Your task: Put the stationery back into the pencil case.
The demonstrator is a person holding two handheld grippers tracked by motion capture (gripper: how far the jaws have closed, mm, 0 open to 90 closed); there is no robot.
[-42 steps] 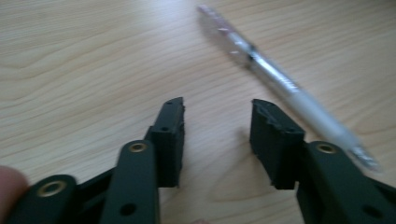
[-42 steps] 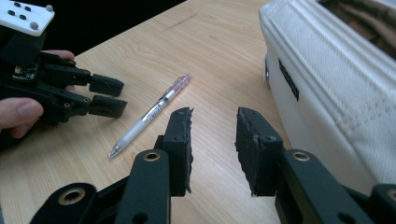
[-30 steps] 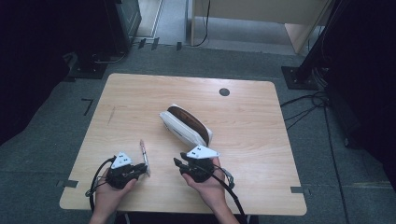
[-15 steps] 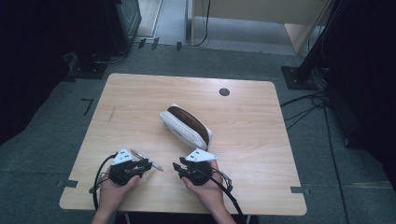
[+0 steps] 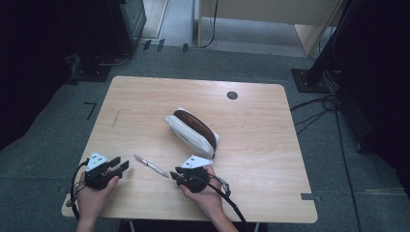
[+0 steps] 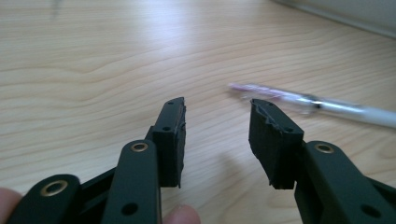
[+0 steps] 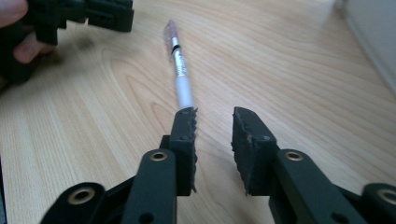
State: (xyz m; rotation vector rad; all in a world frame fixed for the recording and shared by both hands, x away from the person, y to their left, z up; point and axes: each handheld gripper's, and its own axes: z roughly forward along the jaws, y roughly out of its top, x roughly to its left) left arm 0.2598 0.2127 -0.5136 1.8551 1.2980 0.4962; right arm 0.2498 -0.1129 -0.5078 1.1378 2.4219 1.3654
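Note:
A slim white pen (image 5: 151, 166) with a pinkish end lies flat on the wooden table (image 5: 261, 145), between the two grippers. My left gripper (image 5: 121, 164) sits to the pen's left, and its jaws have just been opening with nothing between them. In the left gripper view the pen (image 6: 317, 103) lies just beyond the left gripper (image 6: 217, 112). My right gripper (image 5: 174, 175) is at the pen's other end; its jaws have just been closing but a gap remains, empty. In the right gripper view the pen (image 7: 180, 70) runs away from one fingertip of the right gripper (image 7: 215, 116).
A white zip pouch (image 5: 192, 131) with a brown inside lies open at the table's middle, just beyond the right gripper. A dark round grommet (image 5: 232, 95) sits near the far edge. The left gripper (image 7: 93, 14) shows at the top left of the right gripper view.
The pen stood upright in the left gripper, then tipped over and now lies on the table. The left gripper let go and drew away to the left. The right gripper sank slightly.

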